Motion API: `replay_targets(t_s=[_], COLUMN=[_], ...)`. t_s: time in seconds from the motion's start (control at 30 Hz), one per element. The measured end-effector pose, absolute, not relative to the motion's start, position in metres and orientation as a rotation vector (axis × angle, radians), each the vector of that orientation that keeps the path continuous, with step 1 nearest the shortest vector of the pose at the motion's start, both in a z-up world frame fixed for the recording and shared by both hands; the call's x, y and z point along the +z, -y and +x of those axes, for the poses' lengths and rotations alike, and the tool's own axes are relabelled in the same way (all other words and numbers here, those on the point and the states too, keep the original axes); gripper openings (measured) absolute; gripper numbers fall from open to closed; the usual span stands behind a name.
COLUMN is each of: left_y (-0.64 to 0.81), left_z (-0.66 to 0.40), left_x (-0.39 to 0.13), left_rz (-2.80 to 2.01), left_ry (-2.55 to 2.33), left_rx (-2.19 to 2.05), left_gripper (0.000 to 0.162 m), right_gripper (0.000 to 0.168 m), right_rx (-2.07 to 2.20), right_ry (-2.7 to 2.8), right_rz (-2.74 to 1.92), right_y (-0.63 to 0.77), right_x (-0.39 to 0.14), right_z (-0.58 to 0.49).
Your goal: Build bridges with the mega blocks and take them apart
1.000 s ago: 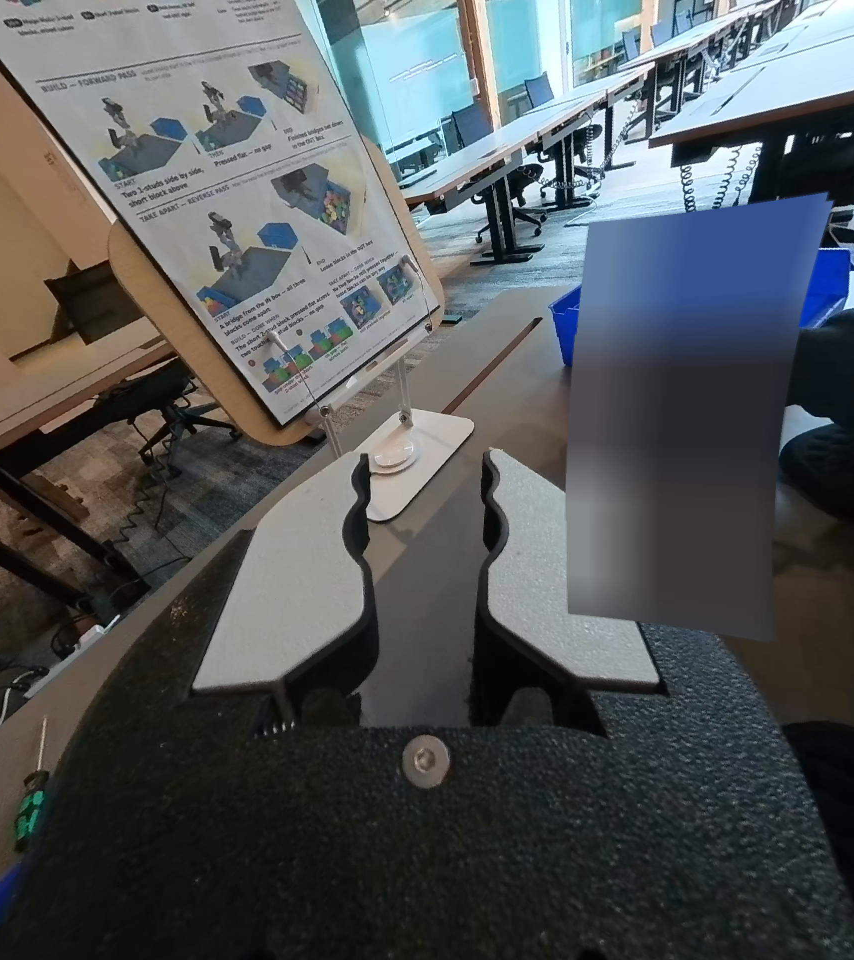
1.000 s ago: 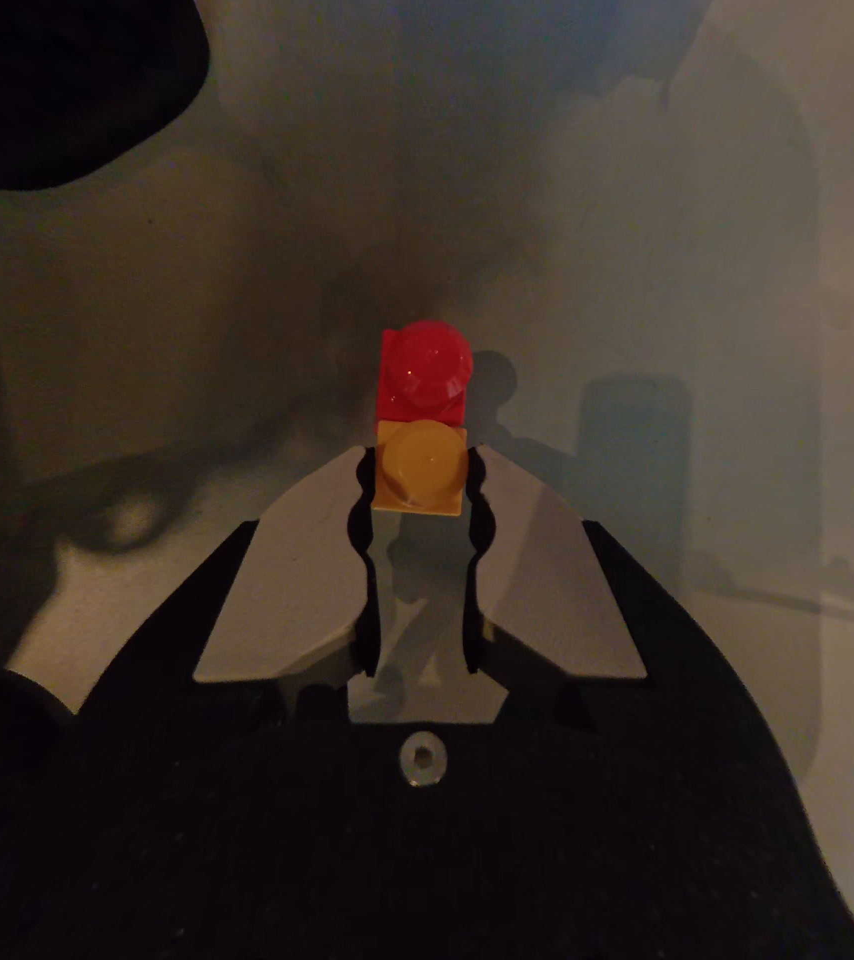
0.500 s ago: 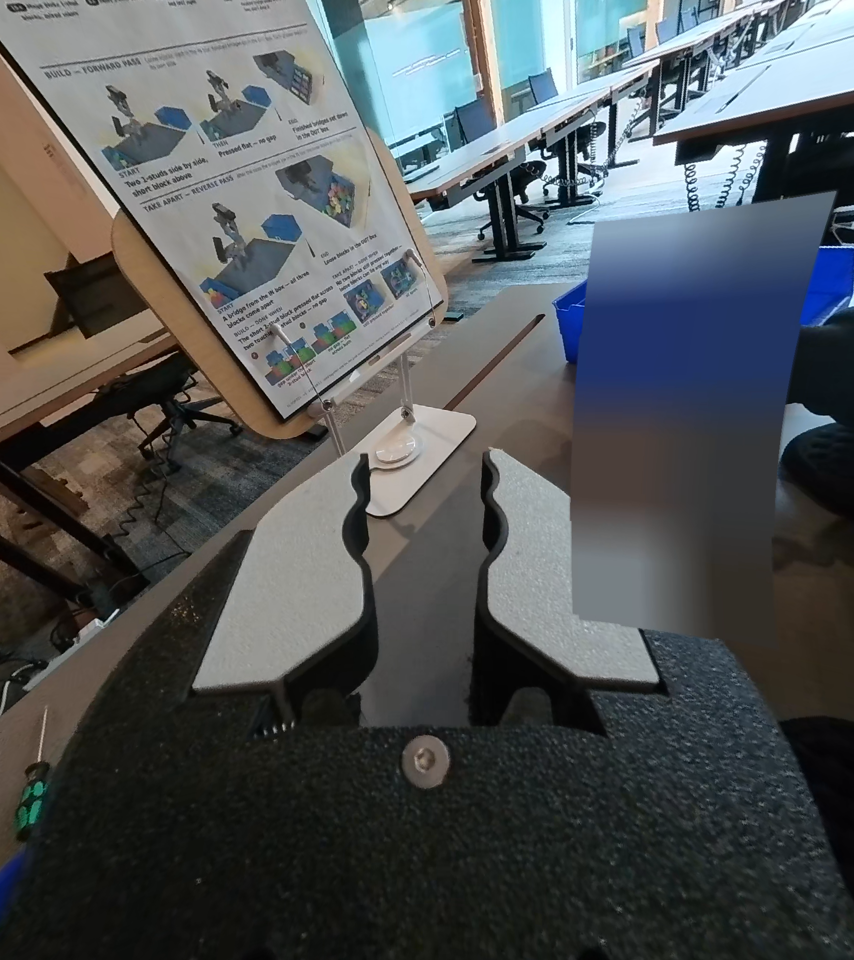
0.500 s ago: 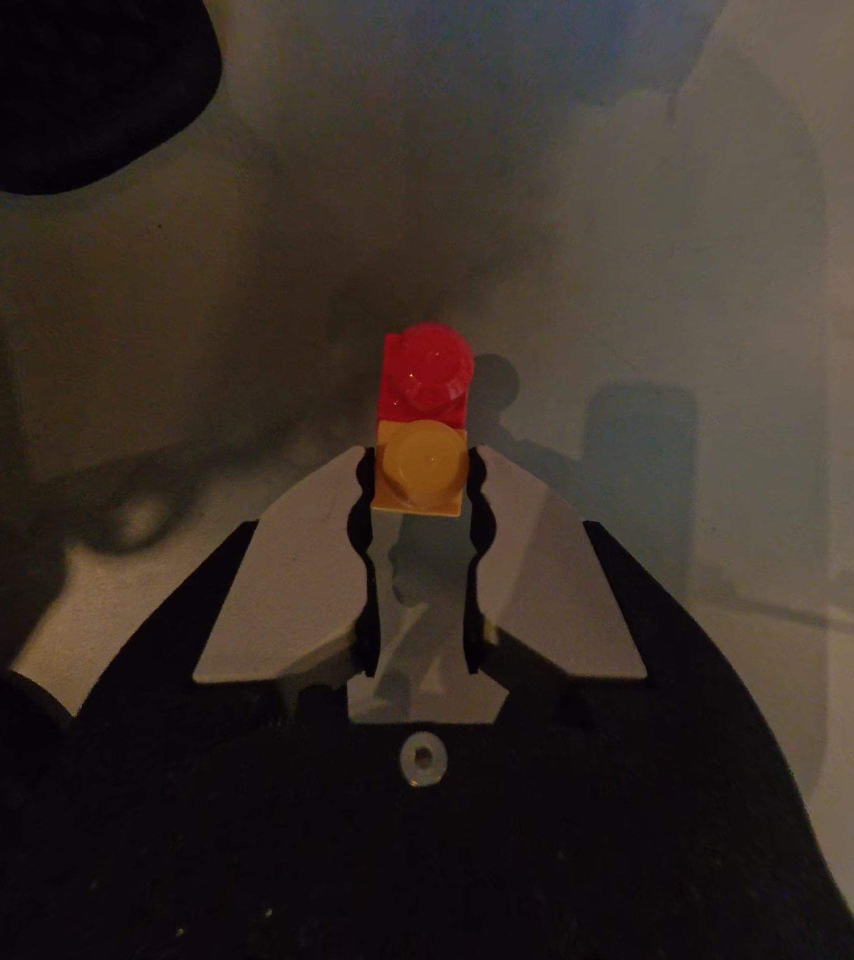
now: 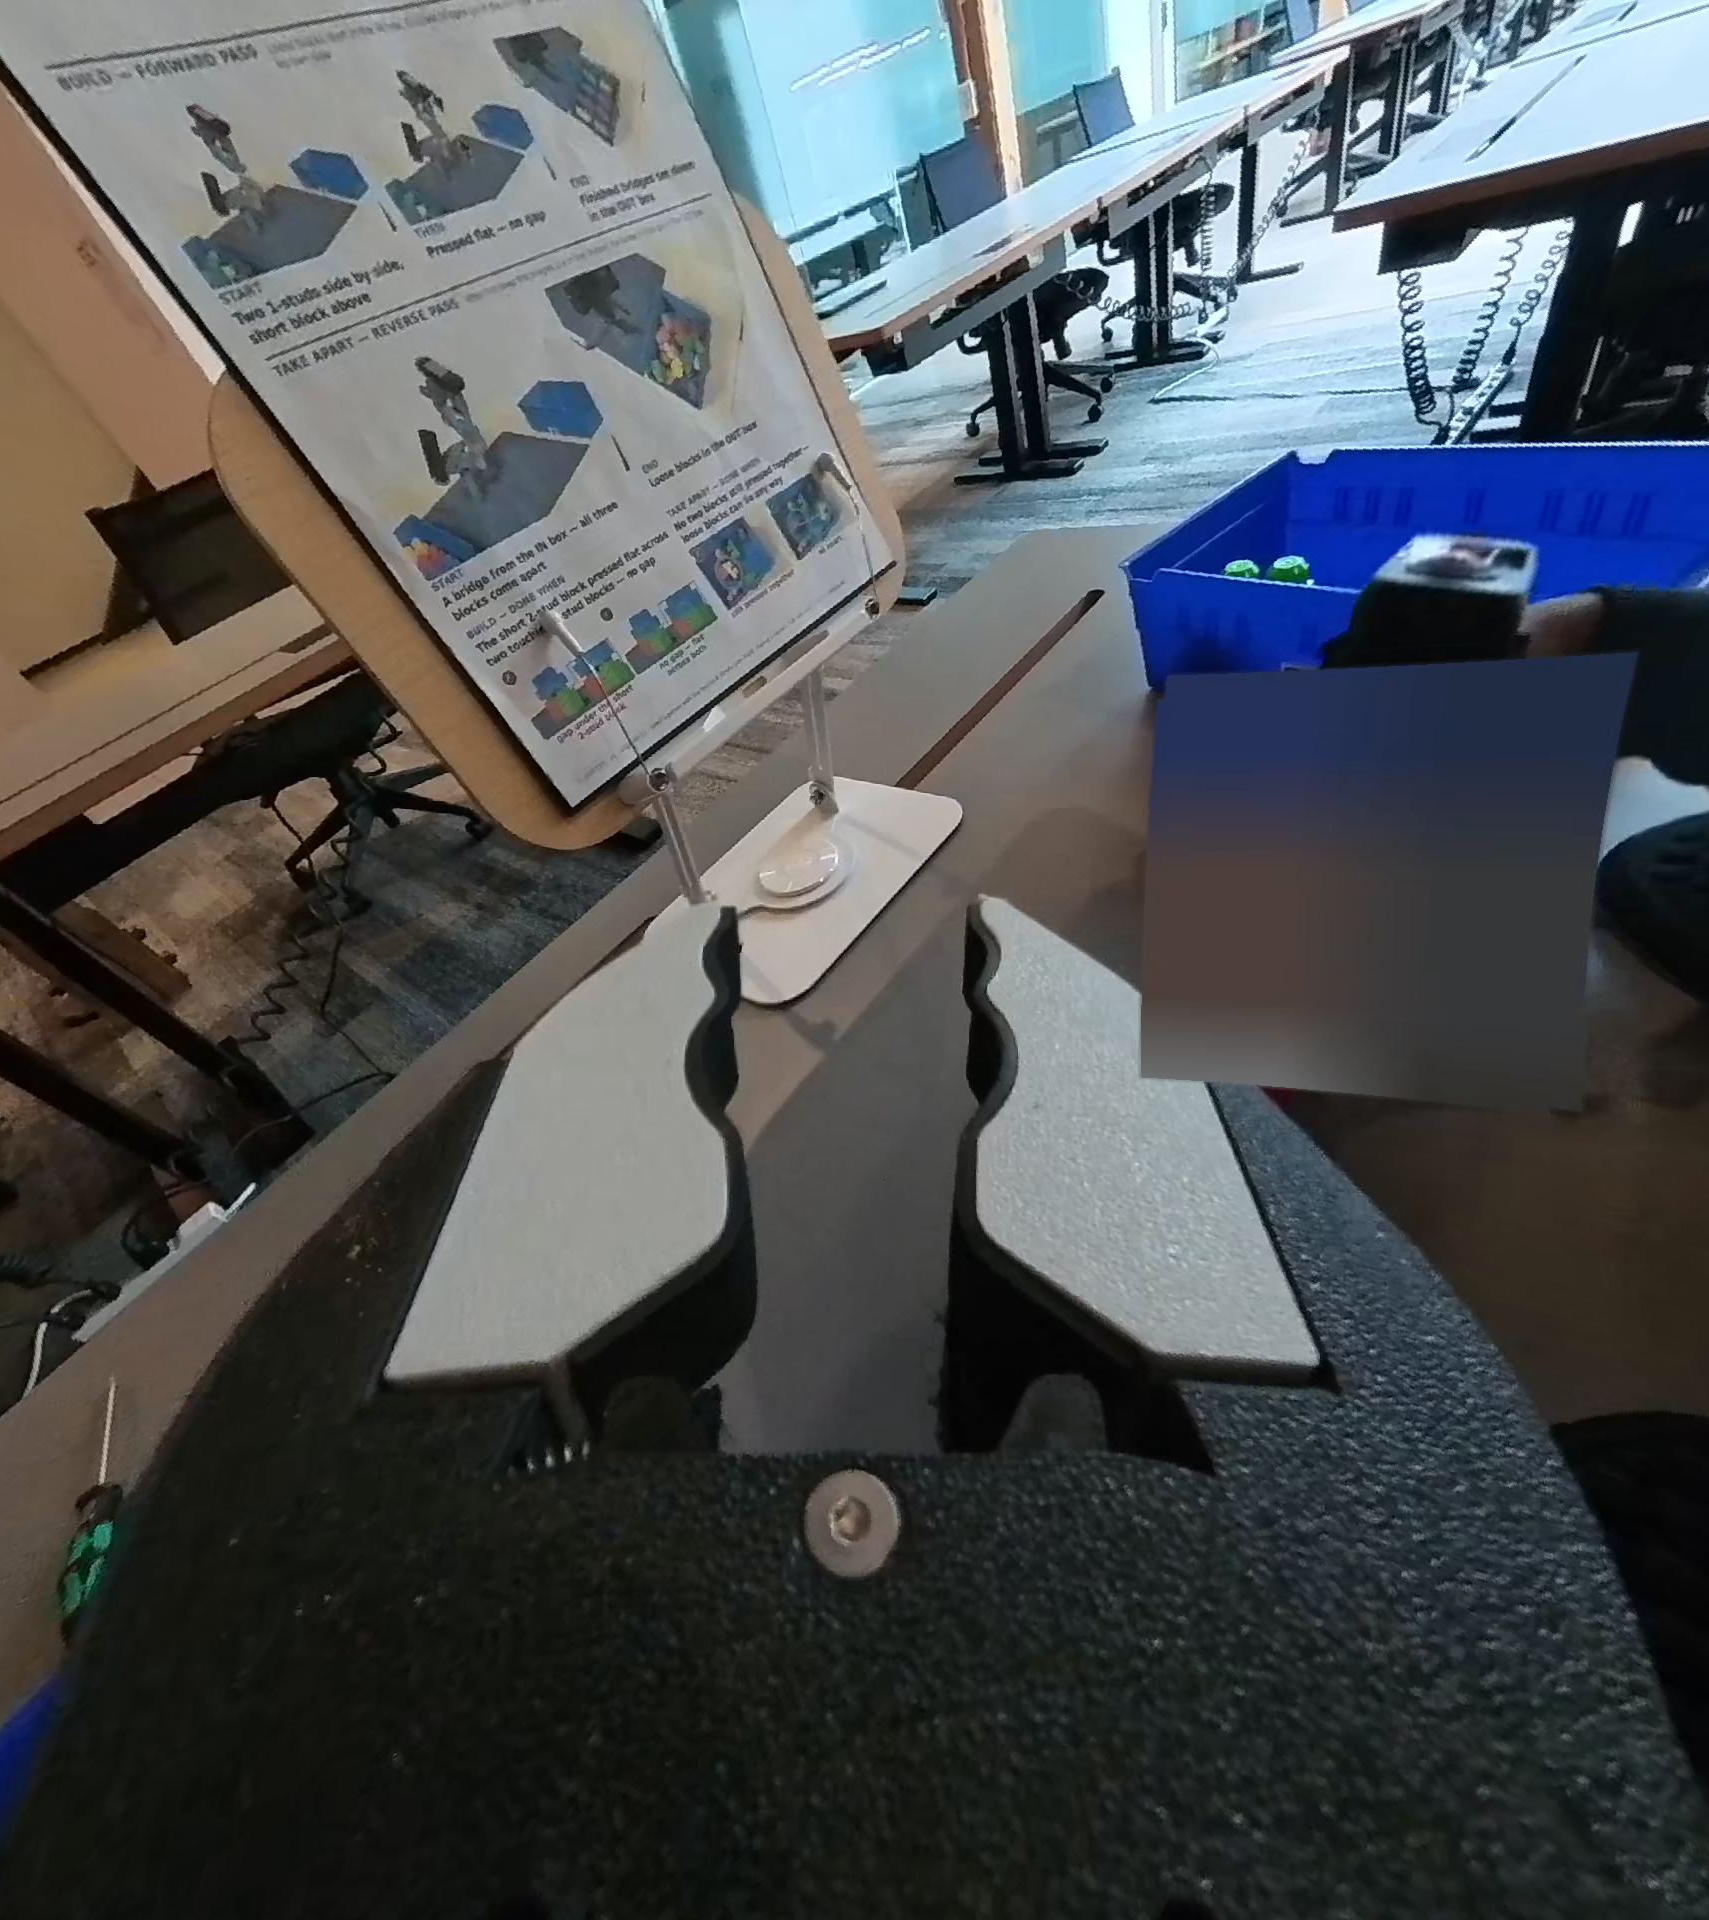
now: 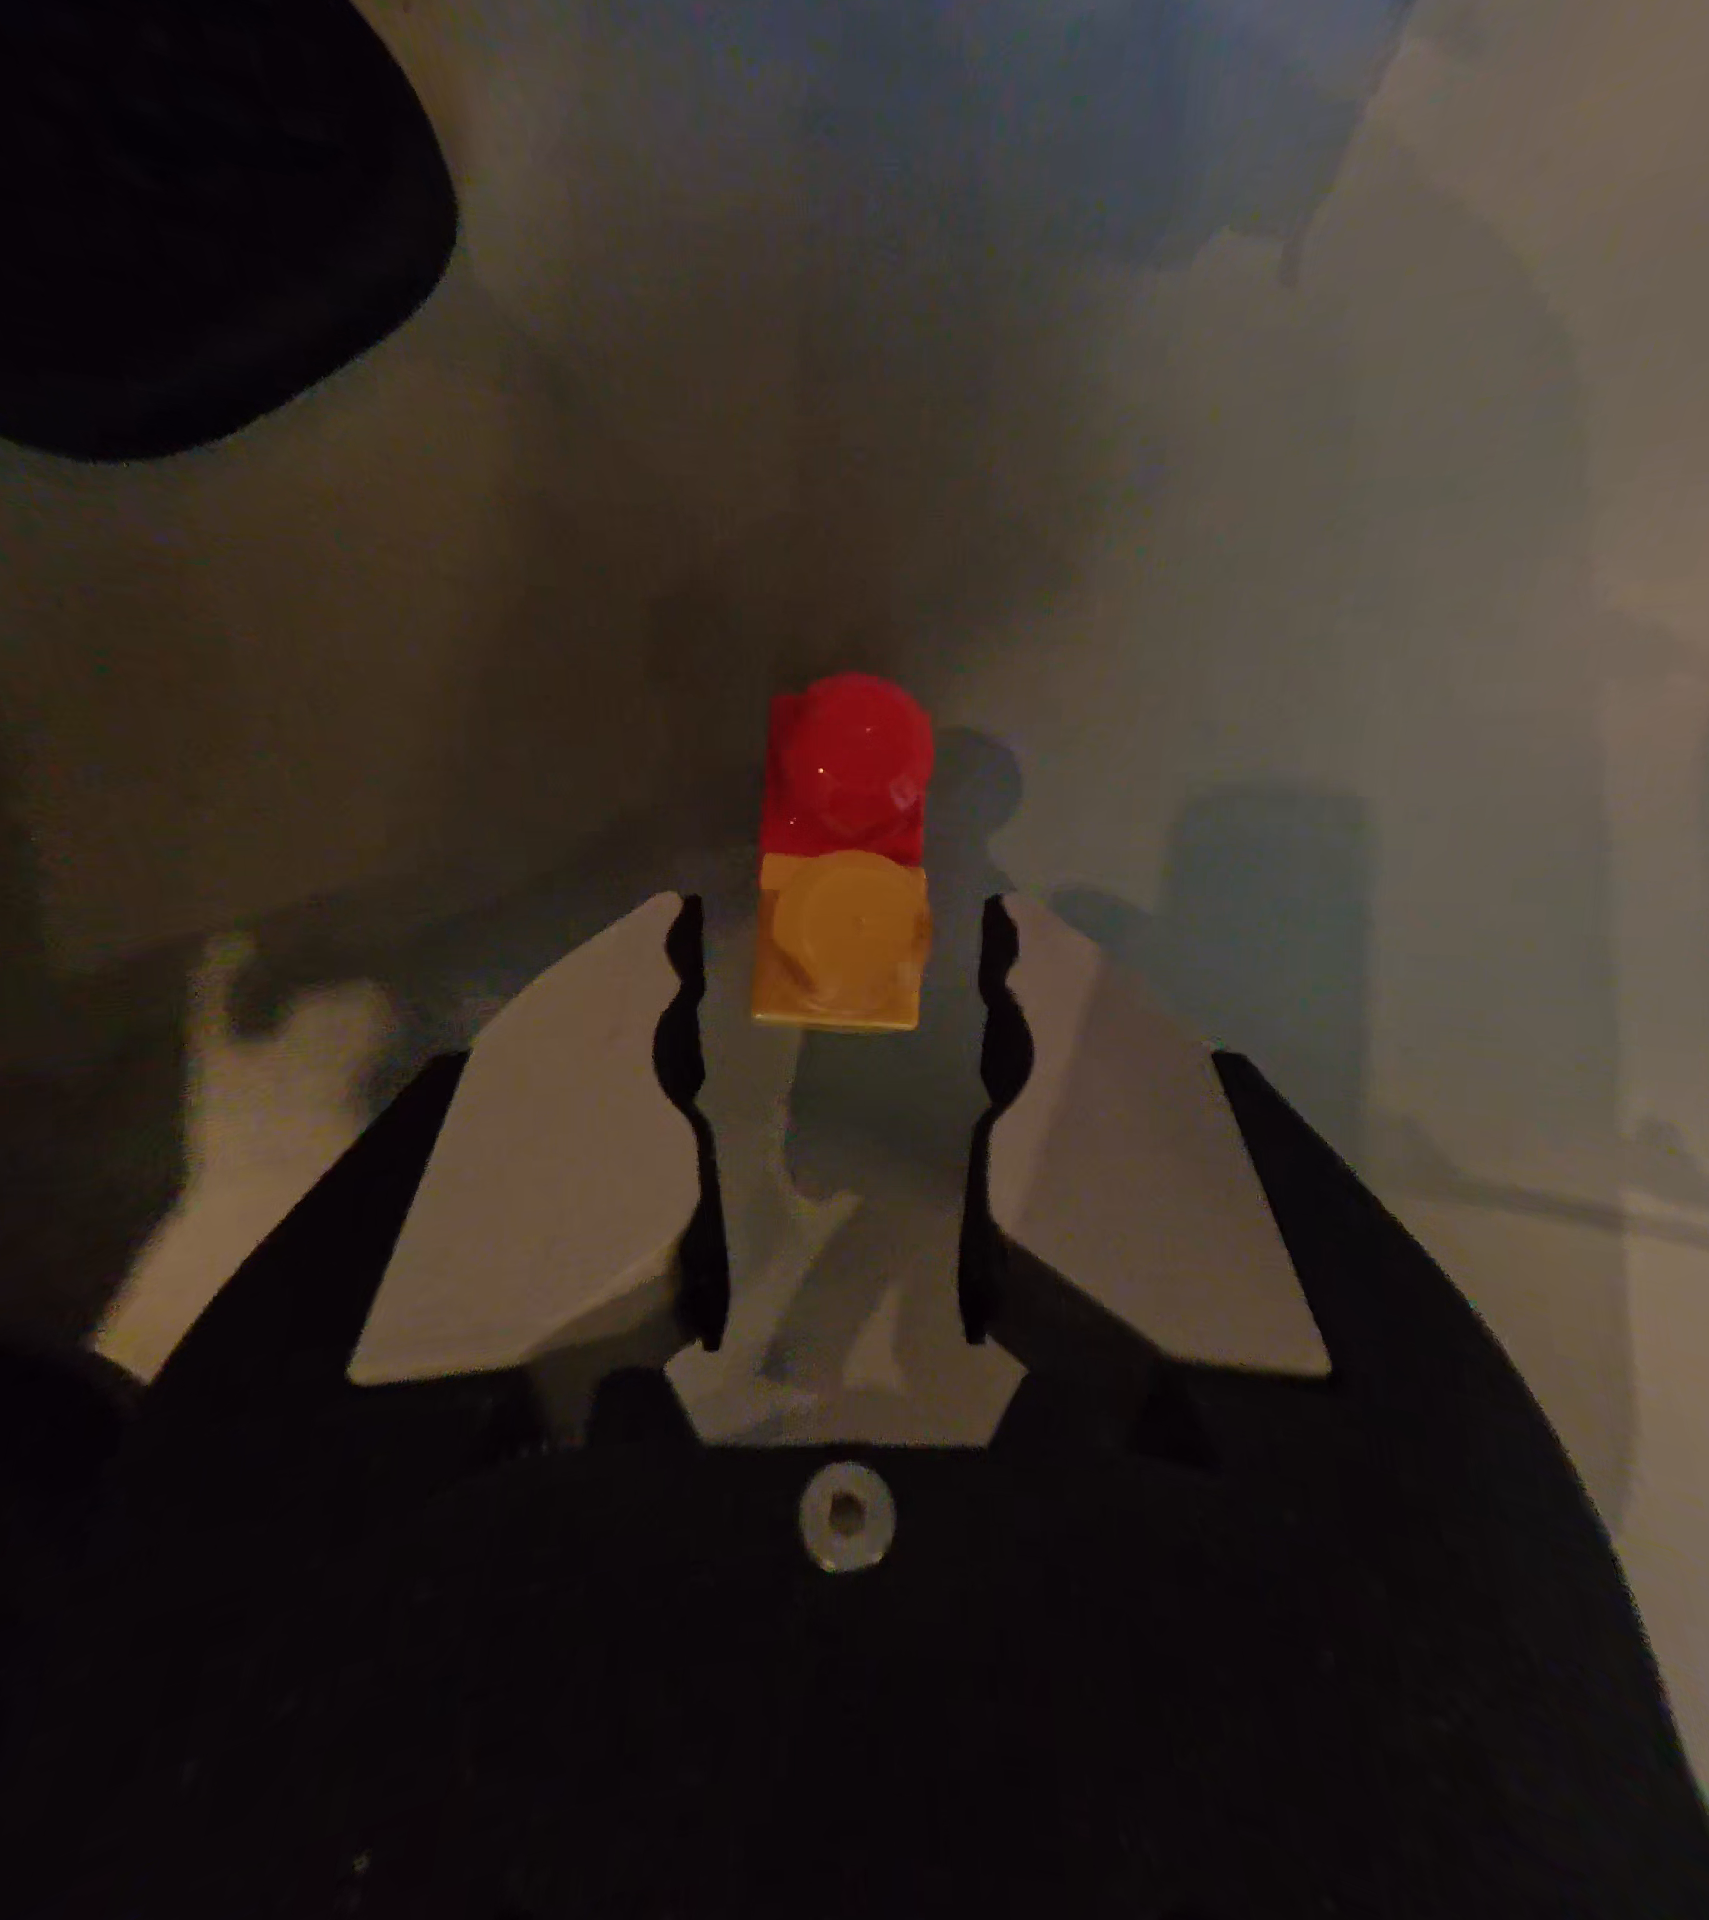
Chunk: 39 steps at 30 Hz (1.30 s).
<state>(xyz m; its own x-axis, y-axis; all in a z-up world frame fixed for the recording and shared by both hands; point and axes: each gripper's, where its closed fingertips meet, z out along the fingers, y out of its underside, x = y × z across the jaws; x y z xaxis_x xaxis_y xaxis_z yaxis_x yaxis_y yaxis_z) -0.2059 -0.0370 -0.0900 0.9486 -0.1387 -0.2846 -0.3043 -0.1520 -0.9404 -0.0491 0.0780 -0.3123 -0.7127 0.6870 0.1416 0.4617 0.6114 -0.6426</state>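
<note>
Now the right gripper [image 6: 837,914] has let go: its jaws were tight on the orange block [image 6: 839,961] half a second ago, and they have since spread, so there is a gap on each side of it. It holds nothing. The orange block sits on the table [image 6: 1245,520] between the two fingertips, and the red block [image 6: 850,769] touches its far side. Both have their studs up. The pair makes one short line that runs straight away from the right gripper, orange end first. That line matters next, I think: a short block has to go across both studs to make a bridge, so it must lie the same way. The left gripper [image 5: 845,925] is partly open and empty, held up over the table's left edge, facing the board [image 5: 476,395] on its stand. It is far from the blocks, so the right gripper is the near one. Toward the far right corner sits a blue bin [image 5: 1234,613] with green blocks [image 5: 1265,569] in it.
</note>
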Motion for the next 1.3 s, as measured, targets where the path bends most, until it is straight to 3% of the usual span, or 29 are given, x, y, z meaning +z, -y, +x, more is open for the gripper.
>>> replay_targets(t_s=[0.2,0.47,0.63,0.9,1.3], left_y=[0.046,0.121,0.175,0.196,0.193], left_z=[-0.225,-0.313,-0.348,-0.361,-0.381], left_x=[-0.099,-0.135,-0.178,-0.264,-0.309], left_rz=[-1.798,-2.008,-2.117,-2.433,-2.525], left_ry=[-0.245,0.216,0.497,0.464,0.498], left_rx=[0.2,0.534,0.525,0.432,0.392], left_gripper=[0.044,0.047,0.047,0.054,0.056], right_gripper=[0.061,0.062,0.062,0.06,0.057], right_rx=[0.837,0.824,0.866,0.971,0.947], right_ry=[2.353,2.094,1.934,1.934,1.931], right_rz=[-0.927,-0.838,-0.766,-0.764,-0.779], right_y=[-0.082,-0.078,-0.072,-0.077,-0.084], right_x=[-0.272,-0.153,-0.101,-0.115,-0.12], right_z=[-0.047,-0.067,-0.073,-0.065,-0.068])
